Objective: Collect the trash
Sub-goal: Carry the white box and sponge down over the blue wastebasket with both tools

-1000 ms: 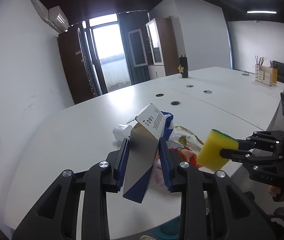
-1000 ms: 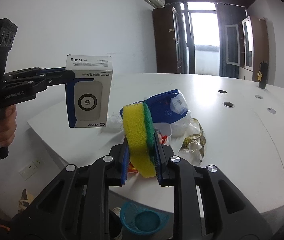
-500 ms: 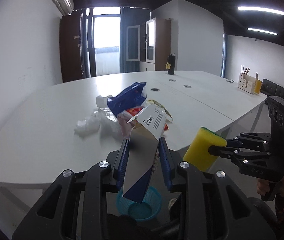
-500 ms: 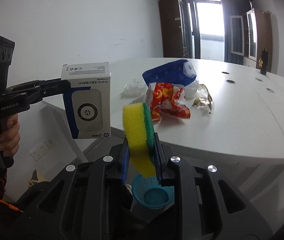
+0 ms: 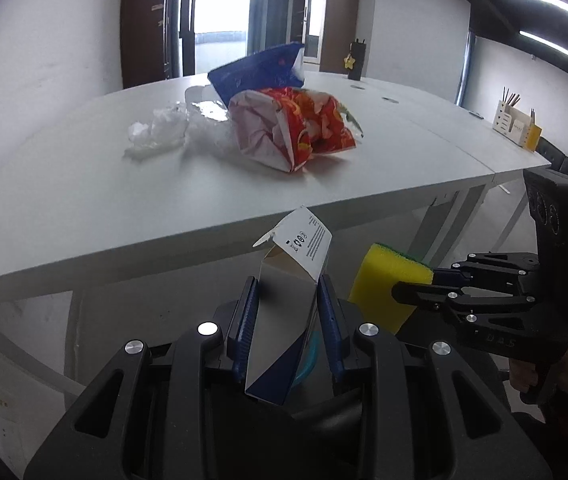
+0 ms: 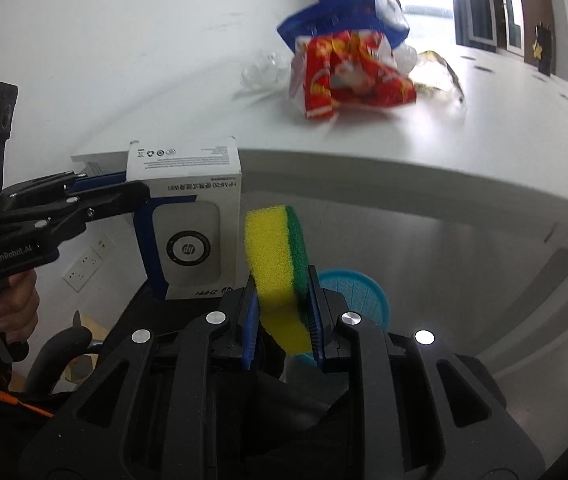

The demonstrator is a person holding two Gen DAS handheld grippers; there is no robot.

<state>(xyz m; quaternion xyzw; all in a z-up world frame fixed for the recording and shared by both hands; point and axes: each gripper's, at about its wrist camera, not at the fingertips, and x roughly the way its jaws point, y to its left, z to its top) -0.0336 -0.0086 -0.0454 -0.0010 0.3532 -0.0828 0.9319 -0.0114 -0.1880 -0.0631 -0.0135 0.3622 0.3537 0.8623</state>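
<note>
My left gripper [image 5: 287,304] is shut on a white and blue cardboard box [image 5: 289,300], held below the table's front edge; the box also shows in the right wrist view [image 6: 190,220]. My right gripper [image 6: 282,296] is shut on a yellow and green sponge [image 6: 278,258], just right of the box; the sponge also shows in the left wrist view [image 5: 387,284]. A blue mesh bin [image 6: 353,294] sits on the floor under both, mostly hidden behind the sponge. On the white table [image 5: 64,184] lie a red snack bag [image 5: 291,128], a blue bag [image 5: 260,70] and clear plastic wrap [image 5: 164,132].
A white desk organiser [image 5: 517,126] stands at the table's far right and a dark cup with a star [image 5: 355,62] at the back. Table legs [image 5: 429,232] stand behind the grippers. A wall socket [image 6: 84,268] sits low at the left.
Both grippers have dropped from table height to below the table's edge with the box and sponge held. The blue bin now lies right beneath them.
</note>
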